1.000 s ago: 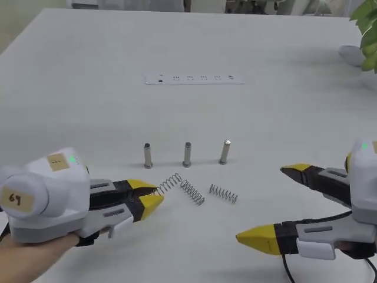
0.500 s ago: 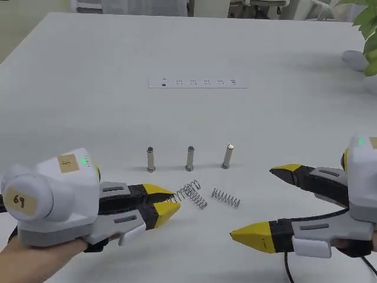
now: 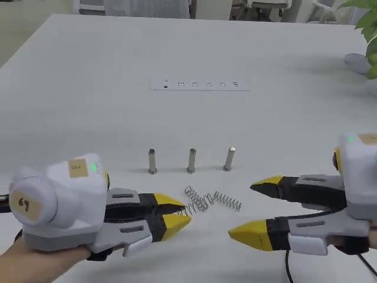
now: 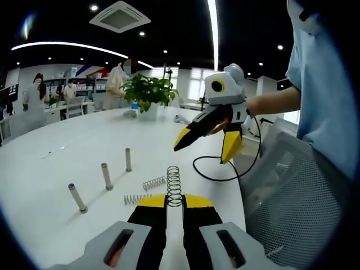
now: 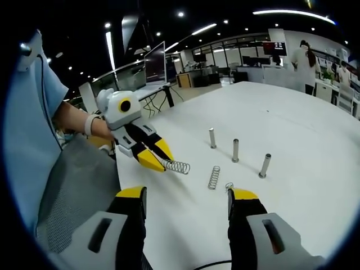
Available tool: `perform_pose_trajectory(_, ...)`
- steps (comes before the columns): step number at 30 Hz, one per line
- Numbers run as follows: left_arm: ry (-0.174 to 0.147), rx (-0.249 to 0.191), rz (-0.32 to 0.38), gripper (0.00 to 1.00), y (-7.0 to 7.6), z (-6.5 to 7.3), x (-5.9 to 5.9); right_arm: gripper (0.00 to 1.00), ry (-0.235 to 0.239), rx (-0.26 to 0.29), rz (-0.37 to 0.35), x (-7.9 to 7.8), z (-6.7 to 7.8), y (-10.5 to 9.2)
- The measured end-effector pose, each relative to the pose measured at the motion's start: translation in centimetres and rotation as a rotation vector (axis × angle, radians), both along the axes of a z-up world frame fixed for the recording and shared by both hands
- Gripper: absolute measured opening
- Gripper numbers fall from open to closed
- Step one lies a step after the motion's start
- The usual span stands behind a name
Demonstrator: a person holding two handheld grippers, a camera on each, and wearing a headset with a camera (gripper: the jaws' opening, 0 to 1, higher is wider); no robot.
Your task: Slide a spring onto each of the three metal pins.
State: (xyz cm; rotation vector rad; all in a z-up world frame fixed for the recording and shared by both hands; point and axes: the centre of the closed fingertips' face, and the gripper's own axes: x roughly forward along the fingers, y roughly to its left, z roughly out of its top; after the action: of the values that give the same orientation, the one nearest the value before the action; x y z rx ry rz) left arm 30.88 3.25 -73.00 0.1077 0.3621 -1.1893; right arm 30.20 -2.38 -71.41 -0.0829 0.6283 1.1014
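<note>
First spring in hand: left claw point(image 3: 186, 213) pinched on a spring point(image 4: 174, 183) near the three bare pins point(image 3: 192, 160); right claw point(image 3: 242, 210) wide, empty; next move probably calls for aligning it over a pin.

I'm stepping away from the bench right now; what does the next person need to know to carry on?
Left gripper: shut on the end of one spring.
Right gripper: open, holding nothing, beside the loose springs.
Things: those two loose springs lie on the table in front of the three pins, which stand upright in a row.
Done: one spring picked up; no pin carries a spring.
Left: slide a spring onto each of the three pins.
</note>
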Motion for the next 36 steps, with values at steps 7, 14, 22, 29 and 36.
perform_pose_trajectory(7,0.009,-0.005,-0.044,0.02,-0.4,0.1,-0.9,0.43,0.033,0.001,0.065,-0.6,0.1,0.8)
perform_pose_trajectory(14,0.027,-0.017,-0.101,0.02,-0.9,0.3,-1.9,0.35,0.050,-0.004,0.121,-0.9,0.2,1.4)
perform_pose_trajectory(22,0.043,-0.022,-0.146,0.02,-1.2,0.4,-2.7,0.24,0.069,-0.019,0.175,-1.5,-0.1,1.8)
perform_pose_trajectory(29,0.053,-0.025,-0.167,0.02,-1.4,0.5,-3.1,0.17,0.082,-0.025,0.210,-2.1,-0.2,2.0)
perform_pose_trajectory(36,0.055,-0.032,-0.179,0.02,-1.5,0.6,-3.2,0.14,0.087,-0.030,0.229,-2.4,-0.4,2.2)
